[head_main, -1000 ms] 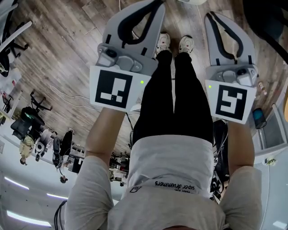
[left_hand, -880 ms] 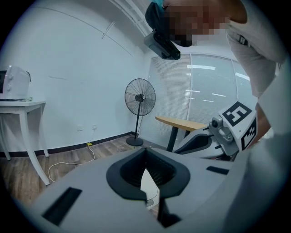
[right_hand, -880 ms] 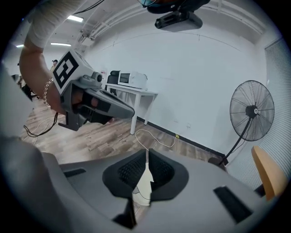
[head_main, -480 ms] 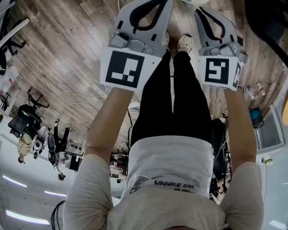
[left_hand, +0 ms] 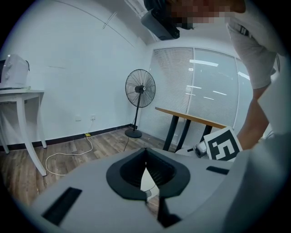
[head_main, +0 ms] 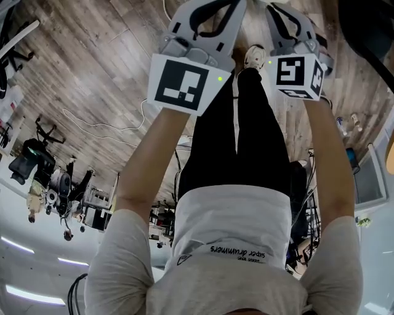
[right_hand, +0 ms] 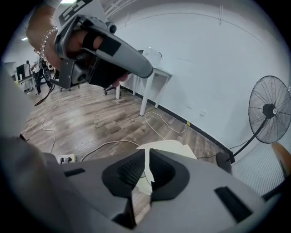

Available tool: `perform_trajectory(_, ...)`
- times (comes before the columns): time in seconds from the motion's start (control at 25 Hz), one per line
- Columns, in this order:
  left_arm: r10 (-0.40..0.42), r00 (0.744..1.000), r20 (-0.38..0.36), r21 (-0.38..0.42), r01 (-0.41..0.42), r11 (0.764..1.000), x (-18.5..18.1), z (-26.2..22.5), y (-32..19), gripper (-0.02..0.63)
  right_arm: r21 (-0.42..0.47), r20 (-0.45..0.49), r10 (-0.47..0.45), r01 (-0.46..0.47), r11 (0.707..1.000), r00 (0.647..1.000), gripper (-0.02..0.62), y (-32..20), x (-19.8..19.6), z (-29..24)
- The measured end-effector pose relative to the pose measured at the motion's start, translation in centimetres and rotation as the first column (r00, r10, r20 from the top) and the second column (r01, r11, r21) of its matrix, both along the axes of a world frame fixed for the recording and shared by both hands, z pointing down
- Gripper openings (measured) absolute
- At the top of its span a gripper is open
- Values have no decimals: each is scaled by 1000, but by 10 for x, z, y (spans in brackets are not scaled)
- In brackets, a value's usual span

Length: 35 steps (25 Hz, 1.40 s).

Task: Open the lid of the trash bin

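Note:
A cream-white flat top, apparently the trash bin's lid (right_hand: 170, 148), lies on the wood floor just beyond my right gripper (right_hand: 146, 154), which points down at it. Its jaws are opening, with a thin slit between the dark pads and nothing in it. My left gripper (left_hand: 145, 154) has its tips together and holds nothing; a white sliver (left_hand: 148, 179) shows through its hollow. In the head view both grippers reach forward over the person's legs, the left gripper (head_main: 212, 9) beside the right gripper (head_main: 283, 12). Neither touches the bin.
A standing fan (right_hand: 269, 111) is against the wall, a white table (right_hand: 152, 73) stands at the back, and a wooden desk (left_hand: 191, 119) is near the blinds. Cables (right_hand: 91, 148) and a power strip (right_hand: 67, 159) lie on the floor to the left.
Both grippers have moved forward and down, toward the top of the head view. The right one travelled farther, rolled so that its marker cube turned, and came closer to the left.

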<state>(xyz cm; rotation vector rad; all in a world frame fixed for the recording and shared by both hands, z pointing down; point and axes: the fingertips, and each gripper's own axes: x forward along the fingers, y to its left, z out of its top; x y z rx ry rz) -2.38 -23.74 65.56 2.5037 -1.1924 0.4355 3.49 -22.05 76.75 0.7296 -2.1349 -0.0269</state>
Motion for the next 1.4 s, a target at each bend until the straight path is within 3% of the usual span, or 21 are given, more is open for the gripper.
perform_trajectory(0.52, -10, 1000, -7, -28, 10, 1000, -6, 23, 8, 15, -97, -82, -17, 9, 995, 996, 67, 1, -8, 83)
perform_trajectory(0.88, -19, 1000, -22, -38, 18, 999, -4, 25, 8, 15, -182, -173, -94, 62, 981, 980, 117, -2, -12, 125)
perform_trajectory(1.4, -28, 1000, -12, -47, 27, 999, -14, 33, 13, 15, -287, -273, -200, 119, 951, 941, 140, 5, -20, 181)
